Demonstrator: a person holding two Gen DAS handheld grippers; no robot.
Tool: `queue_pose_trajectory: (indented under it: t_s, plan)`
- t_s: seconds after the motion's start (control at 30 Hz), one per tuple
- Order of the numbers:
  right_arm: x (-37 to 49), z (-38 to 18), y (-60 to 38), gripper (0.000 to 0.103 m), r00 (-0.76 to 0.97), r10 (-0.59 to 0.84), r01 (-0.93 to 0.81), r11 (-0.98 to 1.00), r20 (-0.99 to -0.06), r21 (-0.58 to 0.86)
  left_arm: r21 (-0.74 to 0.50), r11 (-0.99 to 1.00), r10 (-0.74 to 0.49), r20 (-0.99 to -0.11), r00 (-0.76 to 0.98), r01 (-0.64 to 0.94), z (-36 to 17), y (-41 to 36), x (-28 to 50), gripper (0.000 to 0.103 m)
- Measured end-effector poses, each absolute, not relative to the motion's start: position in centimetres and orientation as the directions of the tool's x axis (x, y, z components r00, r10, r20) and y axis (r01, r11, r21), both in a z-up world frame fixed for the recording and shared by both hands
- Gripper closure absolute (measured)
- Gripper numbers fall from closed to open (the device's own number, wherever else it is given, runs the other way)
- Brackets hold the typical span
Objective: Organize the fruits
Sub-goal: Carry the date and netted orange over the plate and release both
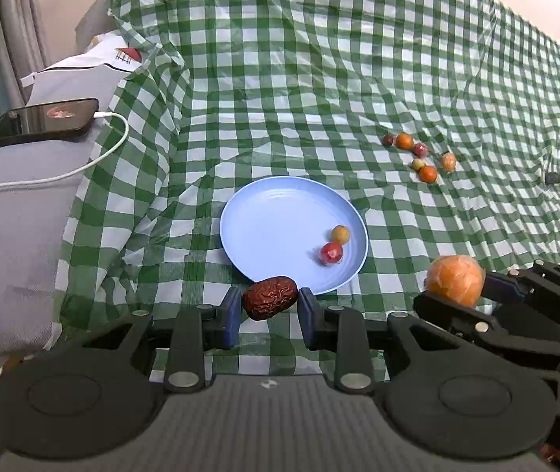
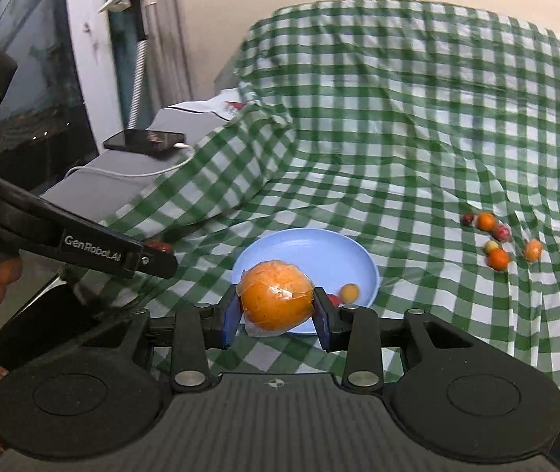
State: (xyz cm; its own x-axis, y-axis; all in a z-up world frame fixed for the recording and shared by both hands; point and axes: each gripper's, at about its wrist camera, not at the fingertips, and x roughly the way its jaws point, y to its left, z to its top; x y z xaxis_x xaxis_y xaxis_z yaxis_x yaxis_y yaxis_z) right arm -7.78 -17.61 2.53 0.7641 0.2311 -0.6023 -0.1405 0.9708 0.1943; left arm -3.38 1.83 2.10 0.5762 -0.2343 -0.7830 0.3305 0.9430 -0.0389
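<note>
A wrinkled green-checked cloth (image 1: 319, 78) is covering the surface, with a smooth round blue plate (image 1: 280, 228) lying at near centre, holding two small fruits at its right. The right gripper (image 2: 276, 306) is clamping a film-wrapped orange (image 2: 276, 299) over the plate's near rim. The left gripper (image 1: 268, 306) is pinching a shrivelled red date (image 1: 270, 297) at that rim. Six blurred small fruits (image 1: 417, 157) are sitting far right.

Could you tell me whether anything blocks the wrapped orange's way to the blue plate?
Nothing visible does: the plastic-wrapped orange in the right tool hangs at the round blue plate's near rim.
</note>
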Motion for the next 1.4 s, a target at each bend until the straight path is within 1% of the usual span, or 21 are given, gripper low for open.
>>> queue_pose_trajectory:
  t_s: [0.33,0.93,1.4]
  plan:
    - [-8.4,3.2,-16.4,0.063,0.767,0.216,-0.147,0.976,-0.605,0.162,-0.069,0.944,-0.262,-0.749,0.609,0.323,2.9,2.6,-3.9,0.069]
    - [-7.2,2.4,-16.9,0.063,0.733,0.225,-0.132,0.973,-0.642,0.191,-0.084,0.948,-0.256,-0.772,0.582,0.306,1.7,2.4,-2.5,0.069]
    - [-4.1,1.6,-17.6,0.063,0.734,0.202,-0.112,0.978,-0.648,0.178,-0.09,0.956,-0.246,-0.763,0.598,0.278,2.0,2.4,0.8,0.069]
